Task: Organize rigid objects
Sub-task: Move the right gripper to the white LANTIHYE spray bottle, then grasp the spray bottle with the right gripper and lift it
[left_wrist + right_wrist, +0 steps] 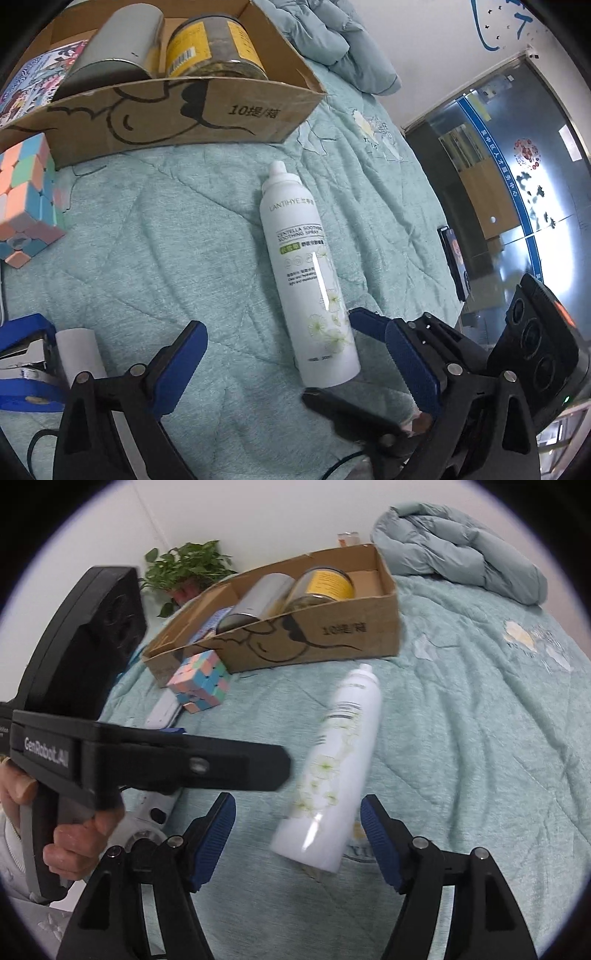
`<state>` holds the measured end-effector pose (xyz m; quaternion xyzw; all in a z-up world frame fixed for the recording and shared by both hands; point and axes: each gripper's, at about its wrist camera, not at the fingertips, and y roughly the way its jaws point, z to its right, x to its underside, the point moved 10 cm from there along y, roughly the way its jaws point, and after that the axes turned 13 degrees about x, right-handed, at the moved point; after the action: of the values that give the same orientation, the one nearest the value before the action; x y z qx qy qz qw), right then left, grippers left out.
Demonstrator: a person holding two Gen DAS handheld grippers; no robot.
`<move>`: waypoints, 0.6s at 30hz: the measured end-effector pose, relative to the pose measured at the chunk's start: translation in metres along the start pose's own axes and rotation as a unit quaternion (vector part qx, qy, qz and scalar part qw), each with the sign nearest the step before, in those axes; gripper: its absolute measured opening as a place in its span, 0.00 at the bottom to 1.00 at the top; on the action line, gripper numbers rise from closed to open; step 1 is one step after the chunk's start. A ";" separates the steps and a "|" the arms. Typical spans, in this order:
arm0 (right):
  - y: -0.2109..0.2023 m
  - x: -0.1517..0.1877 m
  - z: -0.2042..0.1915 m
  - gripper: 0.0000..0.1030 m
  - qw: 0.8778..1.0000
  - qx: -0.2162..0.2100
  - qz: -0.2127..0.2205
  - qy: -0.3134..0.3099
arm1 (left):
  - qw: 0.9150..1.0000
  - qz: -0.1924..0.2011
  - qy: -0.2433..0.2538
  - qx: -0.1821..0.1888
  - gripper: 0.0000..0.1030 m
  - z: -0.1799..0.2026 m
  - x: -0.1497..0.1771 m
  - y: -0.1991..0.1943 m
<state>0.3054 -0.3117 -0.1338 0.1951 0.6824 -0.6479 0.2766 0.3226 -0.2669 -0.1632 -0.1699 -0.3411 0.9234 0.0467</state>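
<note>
A white spray bottle (306, 273) lies on the green quilt, nozzle toward the cardboard box (207, 114). It also shows in the right wrist view (332, 775). My left gripper (299, 373) is open, its jaws on either side of the bottle's base. My right gripper (299, 834) is open too, with the bottle's base between its jaws. The right gripper shows in the left wrist view (373, 325). The box (332, 635) holds a silver can (114, 48), a yellow-labelled jar (214, 44) and a colourful book (29, 81).
A pastel puzzle cube (26, 199) sits left of the box; it also shows in the right wrist view (201, 683). A white roll (79, 350) and a blue stapler (22, 354) lie at lower left. A folded duvet (461, 557) lies behind. A phone (454, 258) lies at the quilt's right edge.
</note>
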 end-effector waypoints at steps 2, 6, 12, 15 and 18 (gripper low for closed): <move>0.007 0.003 -0.002 0.69 1.000 0.020 -0.006 -0.012 | 1.000 -0.006 -0.001 0.003 0.86 0.001 -0.001 0.004; 0.007 0.003 0.000 0.69 1.000 0.021 -0.007 -0.006 | 1.000 -0.010 -0.008 0.015 0.84 0.001 -0.002 0.012; 0.010 0.008 0.004 0.69 1.000 0.010 -0.017 0.018 | 1.000 -0.015 -0.009 0.016 0.71 0.001 -0.006 0.024; 0.010 0.008 0.002 0.66 0.999 -0.013 -0.015 0.040 | 1.000 -0.020 -0.013 0.018 0.63 0.000 -0.006 0.029; 0.012 0.009 0.000 0.64 0.999 -0.018 -0.016 0.046 | 0.999 -0.028 -0.011 0.016 0.49 0.000 -0.006 0.036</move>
<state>0.3060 -0.3118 -0.1484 0.2090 0.7086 -0.6305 0.2380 0.3298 -0.2952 -0.1847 -0.1493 -0.3315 0.9288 0.0711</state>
